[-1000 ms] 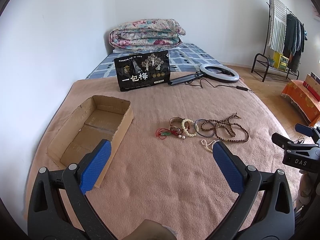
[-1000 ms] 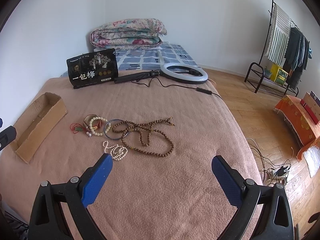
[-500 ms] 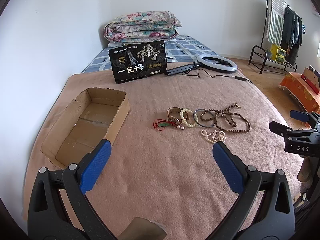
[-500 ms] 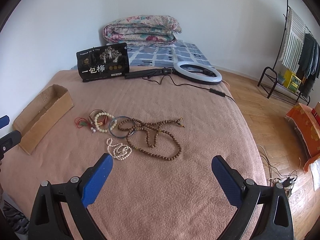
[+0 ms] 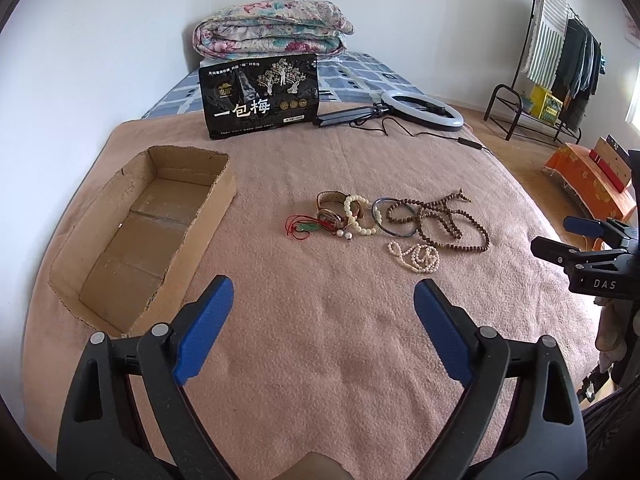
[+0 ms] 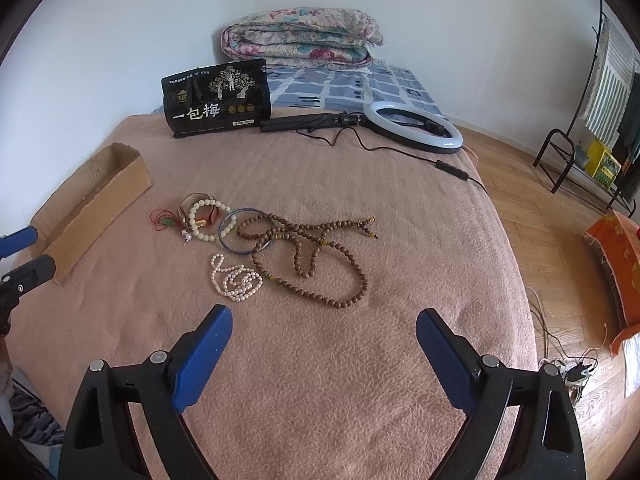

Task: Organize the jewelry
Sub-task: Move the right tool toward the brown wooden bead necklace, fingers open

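Left wrist view looks straight into the open cardboard box [image 5: 140,236] near the left edge of the pink blanket [image 5: 320,340], bare floor visible inside; the right wrist view only catches its outer wall [image 6: 92,216]. The right view, in turn, shows wood floor and a tangle of cables [image 6: 568,368] off the blanket's right edge.

Left gripper [image 5: 324,312] hangs over bare blanket, jaws wide and closing, nothing between them. The jewelry lies beyond its tips, toward the middle of the blanket. Right gripper [image 6: 324,344], jaws also wide and closing, nothing between them either; the pearl strand [image 6: 236,278] lies just past its left fingertip [image 6: 208,340].

The jewelry runs in a row across the blanket: red cord with green pendant [image 5: 302,228] nearest the box, then a watch [image 5: 330,210], a cream bead bracelet [image 5: 358,216], a blue bangle [image 5: 394,222], and the long brown bead necklace [image 5: 444,224] toward the right edge. Its loops stretch crosswise, tasselled ends [image 6: 370,228] pointing toward the right edge.

At the far edge stand a black pouch [image 5: 260,96], upright, and a ring light [image 5: 422,110] lying flat; a folded quilt [image 5: 272,32] sits behind.
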Motion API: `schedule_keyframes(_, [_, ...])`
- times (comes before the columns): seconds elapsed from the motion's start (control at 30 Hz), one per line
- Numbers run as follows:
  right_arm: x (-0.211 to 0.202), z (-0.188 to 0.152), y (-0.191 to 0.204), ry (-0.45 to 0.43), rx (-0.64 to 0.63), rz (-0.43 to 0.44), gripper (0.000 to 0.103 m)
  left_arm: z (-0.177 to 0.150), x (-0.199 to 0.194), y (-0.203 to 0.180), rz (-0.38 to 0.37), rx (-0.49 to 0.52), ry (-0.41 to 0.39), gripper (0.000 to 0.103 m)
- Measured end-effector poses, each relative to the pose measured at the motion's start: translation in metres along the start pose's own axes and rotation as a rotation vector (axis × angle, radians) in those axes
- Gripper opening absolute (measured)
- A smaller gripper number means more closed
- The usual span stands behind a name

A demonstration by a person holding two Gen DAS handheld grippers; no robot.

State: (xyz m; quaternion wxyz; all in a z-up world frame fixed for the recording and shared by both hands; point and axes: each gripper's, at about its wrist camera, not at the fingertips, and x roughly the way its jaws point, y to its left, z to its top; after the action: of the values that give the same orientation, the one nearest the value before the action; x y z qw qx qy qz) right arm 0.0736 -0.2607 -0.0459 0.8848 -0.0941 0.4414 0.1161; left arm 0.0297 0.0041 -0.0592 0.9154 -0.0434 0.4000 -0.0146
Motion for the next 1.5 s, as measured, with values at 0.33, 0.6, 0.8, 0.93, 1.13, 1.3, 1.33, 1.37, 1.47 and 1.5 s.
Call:
schedule_keyframes(0.33, [0.022, -0.005, -0.013, 0.054, -0.061, 0.007, 0.083, 0.001, 0.008, -0.018, -0.051, 0.059, 0.023, 0.068])
schedule_keyframes(0.6, [0.048, -0.007, -0.004, 0.069, -0.194, 0.062, 0.081, 0.005, 0.034, -0.02, -0.067, 0.056, 0.078, 0.058])
schedule_keyframes(0.8, [0.066, -0.007, 0.009, 0.041, -0.335, 0.044, 0.081, 0.002, 0.054, -0.028, -0.07, 0.065, 0.087, 0.058])
schedule_keyframes(0.93, [0.083, 0.001, 0.01, 0.059, -0.36, 0.075, 0.079, 0.0, 0.067, -0.032, -0.072, 0.087, 0.1, 0.055])
schedule_keyframes(1.13, [0.104, 0.01, 0.004, 0.072, -0.366, 0.106, 0.076, 0.0, 0.089, -0.03, -0.076, 0.108, 0.125, 0.046])
schedule_keyframes(1.3, [0.119, 0.006, 0.011, 0.083, -0.452, 0.09, 0.076, 0.001, 0.104, -0.027, -0.072, 0.099, 0.145, 0.046])
schedule_keyframes(1.33, [0.123, 0.006, 0.012, 0.08, -0.465, 0.077, 0.076, 0.001, 0.106, -0.027, -0.072, 0.098, 0.149, 0.046])
schedule_keyframes(1.37, [0.126, 0.007, 0.013, 0.076, -0.473, 0.062, 0.076, 0.001, 0.109, -0.026, -0.073, 0.097, 0.152, 0.046])
schedule_keyframes(1.47, [0.135, 0.013, 0.011, 0.055, -0.477, 0.03, 0.076, 0.003, 0.116, -0.026, -0.081, 0.09, 0.157, 0.046])
schedule_keyframes(1.5, [0.138, 0.017, 0.009, 0.048, -0.473, 0.026, 0.076, 0.003, 0.118, -0.027, -0.088, 0.09, 0.158, 0.046])
